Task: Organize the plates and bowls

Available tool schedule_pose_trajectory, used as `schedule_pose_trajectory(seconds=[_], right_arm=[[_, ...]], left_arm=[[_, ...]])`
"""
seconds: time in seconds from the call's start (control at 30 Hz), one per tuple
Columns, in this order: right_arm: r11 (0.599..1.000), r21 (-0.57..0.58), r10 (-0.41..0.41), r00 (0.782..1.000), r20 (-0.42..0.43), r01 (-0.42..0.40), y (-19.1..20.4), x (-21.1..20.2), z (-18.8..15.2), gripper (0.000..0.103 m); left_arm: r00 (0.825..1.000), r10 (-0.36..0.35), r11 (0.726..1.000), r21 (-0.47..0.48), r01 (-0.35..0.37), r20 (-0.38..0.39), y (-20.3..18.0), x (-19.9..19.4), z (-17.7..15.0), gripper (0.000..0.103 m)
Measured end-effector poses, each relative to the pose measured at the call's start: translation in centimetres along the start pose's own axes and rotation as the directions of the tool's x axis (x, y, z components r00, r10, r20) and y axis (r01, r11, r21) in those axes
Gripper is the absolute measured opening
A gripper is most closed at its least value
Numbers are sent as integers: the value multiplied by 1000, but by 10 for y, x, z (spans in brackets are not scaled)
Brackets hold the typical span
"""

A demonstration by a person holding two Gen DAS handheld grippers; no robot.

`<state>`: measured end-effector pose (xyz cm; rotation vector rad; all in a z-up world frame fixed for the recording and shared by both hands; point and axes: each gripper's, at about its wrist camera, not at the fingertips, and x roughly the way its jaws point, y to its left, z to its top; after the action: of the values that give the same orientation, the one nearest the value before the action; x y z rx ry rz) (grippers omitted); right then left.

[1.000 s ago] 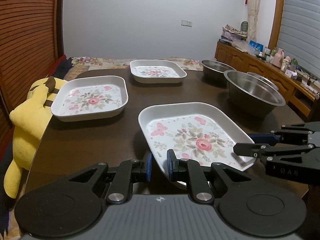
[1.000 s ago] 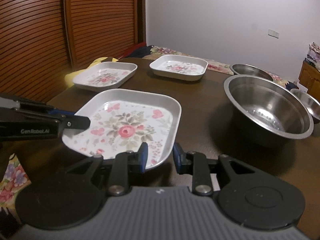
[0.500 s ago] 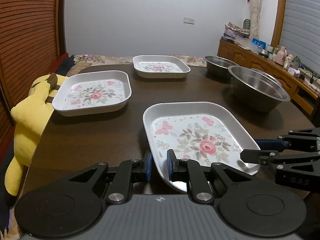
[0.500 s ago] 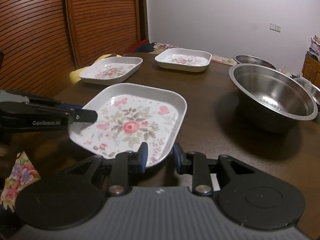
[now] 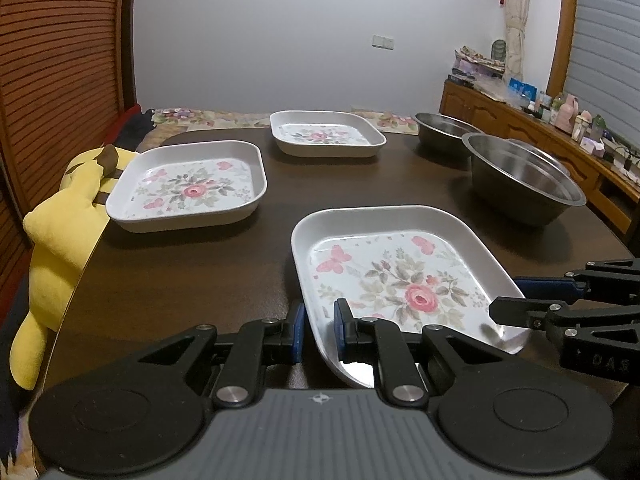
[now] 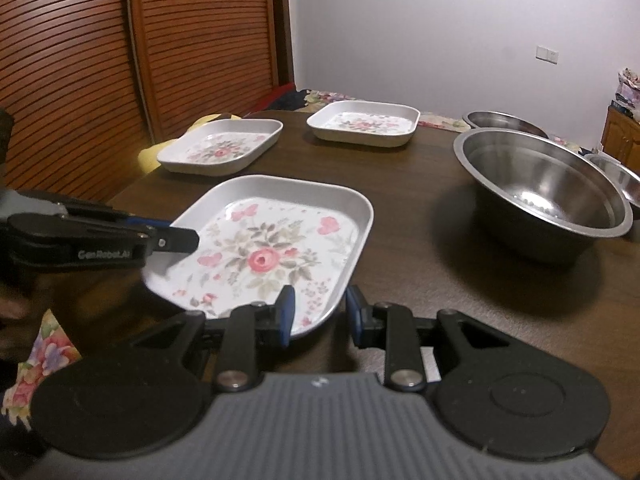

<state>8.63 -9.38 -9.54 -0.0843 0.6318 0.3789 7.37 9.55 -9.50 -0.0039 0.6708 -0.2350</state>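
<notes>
Between both tongs (image 5: 319, 330) (image 6: 319, 314), near floral plate (image 5: 400, 276) held above table (image 5: 180, 264)

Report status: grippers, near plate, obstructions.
Left gripper and right gripper each straddle the near plate rim. Plate looks lifted, tilted. Big steel bowl to its right, apart.

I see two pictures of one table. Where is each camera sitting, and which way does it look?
Left wrist view: on the left gripper, facing across the table; its fingers straddle the near plate rim, the right gripper enters from the right.
Right wrist view: on the right gripper, facing the wooden doors; the left gripper enters from the left.
Shared: near plate, two far plates, steel bowls.
</notes>
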Motion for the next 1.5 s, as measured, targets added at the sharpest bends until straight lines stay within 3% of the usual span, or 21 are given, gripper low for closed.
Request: schedule_pose_trajectory(seconds=[0.33, 0.6, 0.77, 0.87, 1.03, 1.3, 1.5], right_arm=[[1000, 7, -18, 999, 29, 18, -6, -5, 5, 30], [1000, -13, -17, 995, 95, 18, -16, -13, 38, 30], [999, -32, 17, 993, 115, -14, -14, -3, 67, 33], [998, -41, 53, 992, 118, -48, -5, 9, 87, 43], [993, -59, 105, 989, 99, -100, 15, 37, 109, 50], [984, -73, 163, 987, 10, -162, 43, 90, 134, 50], [983, -70, 168, 984, -56, -172, 49, 121, 142, 50]], left_arm=[[1000, 12, 1000, -7, -11, 25, 4, -6, 7, 19], [995, 31, 1000, -2, -31, 96, 21, -14, 35, 47], [991, 60, 998, -3, -60, 122, 43, -8, 55, 58], [988, 81, 997, -8, -81, 130, 61, -3, 66, 59], [985, 107, 994, -17, -106, 133, 96, 11, 81, 61], [987, 130, 991, -52, -126, 99, 147, 43, 89, 49], [992, 106, 992, -79, -101, 66, 169, 65, 87, 43]])
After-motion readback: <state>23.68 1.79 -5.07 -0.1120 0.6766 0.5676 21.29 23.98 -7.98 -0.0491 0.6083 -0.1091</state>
